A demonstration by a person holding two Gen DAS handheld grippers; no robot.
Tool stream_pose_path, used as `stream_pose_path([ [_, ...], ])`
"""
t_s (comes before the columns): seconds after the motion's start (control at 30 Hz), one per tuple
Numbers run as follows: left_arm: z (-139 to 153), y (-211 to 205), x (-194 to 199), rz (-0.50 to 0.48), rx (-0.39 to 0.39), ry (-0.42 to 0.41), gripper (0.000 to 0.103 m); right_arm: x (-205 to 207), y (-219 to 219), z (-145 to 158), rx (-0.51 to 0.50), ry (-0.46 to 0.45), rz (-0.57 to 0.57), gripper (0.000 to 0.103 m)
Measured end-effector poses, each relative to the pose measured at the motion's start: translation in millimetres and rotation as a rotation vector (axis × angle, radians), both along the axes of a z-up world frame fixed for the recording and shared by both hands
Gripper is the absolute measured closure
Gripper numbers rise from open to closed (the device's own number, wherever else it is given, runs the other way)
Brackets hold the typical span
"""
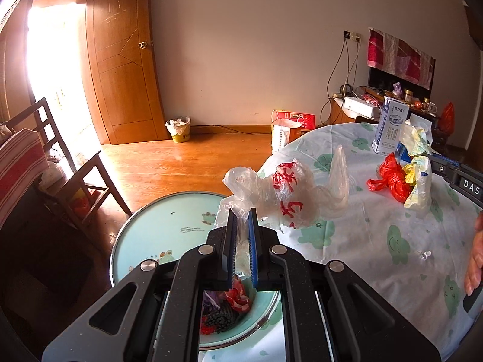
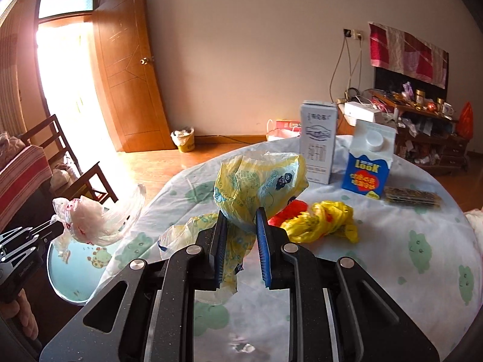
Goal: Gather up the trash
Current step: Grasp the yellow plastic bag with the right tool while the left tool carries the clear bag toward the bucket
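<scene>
My left gripper [image 1: 243, 214] is shut on a clear plastic bag with red characters [image 1: 289, 193], held just past the table's edge above a round teal basin [image 1: 157, 232] that has trash in it [image 1: 226, 307]. In the right wrist view the left gripper [image 2: 62, 226] and this bag [image 2: 90, 220] hang over the basin [image 2: 75, 271]. My right gripper [image 2: 241, 215] is shut on a yellow-printed plastic bag [image 2: 256, 181], lifted off the frog-print tablecloth [image 2: 392, 271]. A crumpled yellow bag [image 2: 326, 220] and a red bag [image 2: 289, 211] lie behind it.
A white milk carton [image 2: 318, 141], a blue carton [image 2: 368, 163] and a dark flat packet [image 2: 413, 197] stand at the table's far side. A wooden chair [image 1: 75, 163] is left of the basin. A lined waste bin [image 1: 179, 129] sits by the door. A hand [image 1: 475, 259] shows at the right edge.
</scene>
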State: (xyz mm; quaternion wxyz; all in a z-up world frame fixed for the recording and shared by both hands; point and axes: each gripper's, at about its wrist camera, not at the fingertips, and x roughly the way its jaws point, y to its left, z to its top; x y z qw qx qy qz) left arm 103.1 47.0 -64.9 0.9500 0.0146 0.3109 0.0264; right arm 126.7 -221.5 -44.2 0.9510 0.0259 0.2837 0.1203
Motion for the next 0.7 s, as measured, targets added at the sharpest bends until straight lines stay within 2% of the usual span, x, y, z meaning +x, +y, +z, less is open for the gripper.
stream_pose_path([
  [0.27,5,24,-7,0.060,-0.003,-0.012,0.096,13,54,-3,-0.030,-0.020,0.091,0.083],
  [0.7,3,49,-14,0.110,-0.006,-0.007,0.096,27,93,-9,-0.069,-0.051,0.187,0.083],
])
